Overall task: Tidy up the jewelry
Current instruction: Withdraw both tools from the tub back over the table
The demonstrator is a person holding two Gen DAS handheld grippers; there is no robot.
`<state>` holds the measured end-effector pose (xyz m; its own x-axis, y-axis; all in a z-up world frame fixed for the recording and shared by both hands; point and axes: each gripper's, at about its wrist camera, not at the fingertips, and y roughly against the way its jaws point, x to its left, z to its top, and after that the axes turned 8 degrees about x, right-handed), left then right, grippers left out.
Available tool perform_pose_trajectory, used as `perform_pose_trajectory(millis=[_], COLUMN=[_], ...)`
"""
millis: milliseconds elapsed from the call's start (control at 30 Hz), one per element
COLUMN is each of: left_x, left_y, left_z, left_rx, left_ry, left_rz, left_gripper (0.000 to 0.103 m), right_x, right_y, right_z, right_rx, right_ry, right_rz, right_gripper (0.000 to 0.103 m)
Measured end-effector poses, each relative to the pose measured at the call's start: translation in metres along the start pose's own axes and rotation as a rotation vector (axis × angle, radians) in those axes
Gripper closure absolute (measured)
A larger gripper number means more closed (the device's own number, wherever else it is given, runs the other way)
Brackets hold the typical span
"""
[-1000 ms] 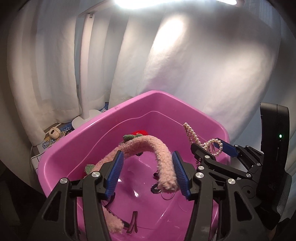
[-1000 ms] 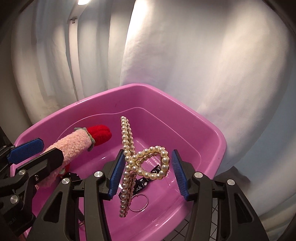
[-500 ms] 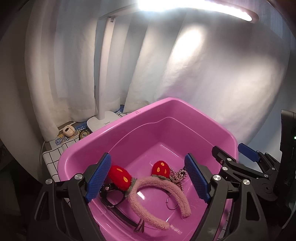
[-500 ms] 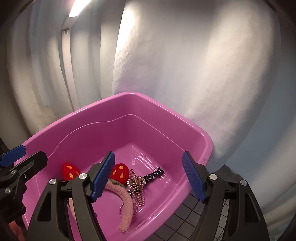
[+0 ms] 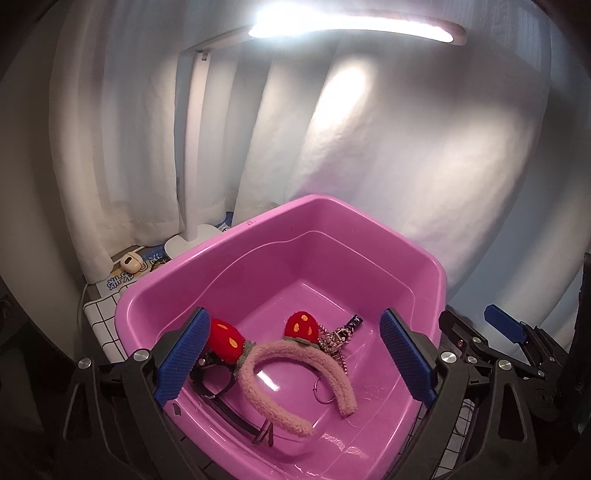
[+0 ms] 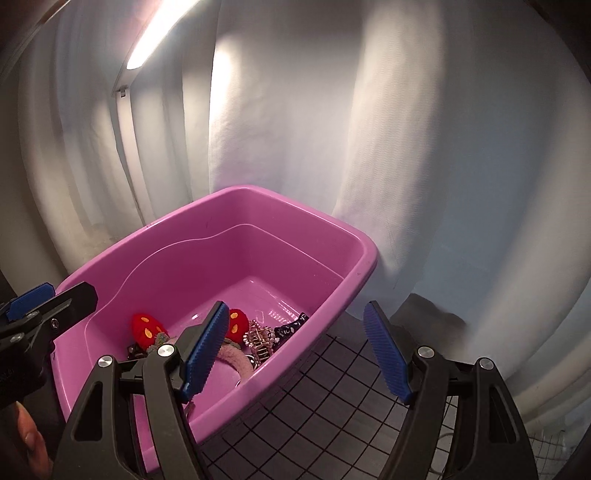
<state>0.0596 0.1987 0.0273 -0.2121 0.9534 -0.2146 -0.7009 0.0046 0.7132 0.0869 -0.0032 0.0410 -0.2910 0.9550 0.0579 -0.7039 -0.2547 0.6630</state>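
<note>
White curtain (image 5: pixel 388 166), pink tub (image 5: pixel 258 236) – headband (image 5: pixel 295 354) inside, both tools spread

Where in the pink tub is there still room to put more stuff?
The far half of the pink tub is bare floor, between its back wall and the strawberry headband. The near half is crowded: the headband, a sparkly hair clip, a metal ring and a black headband lie there.

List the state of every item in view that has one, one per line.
left gripper: open, empty
right gripper: open, empty
pink basin: upright, holding the accessories
strawberry headband: lying in the basin
hair claw: lying in the basin
desk lamp: on
</note>
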Motion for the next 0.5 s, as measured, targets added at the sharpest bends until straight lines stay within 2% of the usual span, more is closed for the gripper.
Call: perform_pose_trajectory(millis=[100,233,500], left_x=[-0.016,-0.05,-0.14], left_y=[0.009,0.019,0.013], left_z=[-0.003,-0.012,-0.059], left_rx=[-0.013,-0.017,0.053], left_ry=[-0.024,-0.088,-0.277], left_rz=[-0.044,-0.108,-0.257], left_gripper=[0.009,0.008,0.007], right_x=[-0.028,-0.074,-0.174], right_y=[0.019,0.045,0.086], right_z=[-0.021,-0.06,-0.156], right_rx=[-0.009,-0.012,0.047], right_ry=[-0.055,-0.131,-0.328], right_rz=[-0.015,-0.084,-0.228], right_gripper=[0.027,0.025,0.025])
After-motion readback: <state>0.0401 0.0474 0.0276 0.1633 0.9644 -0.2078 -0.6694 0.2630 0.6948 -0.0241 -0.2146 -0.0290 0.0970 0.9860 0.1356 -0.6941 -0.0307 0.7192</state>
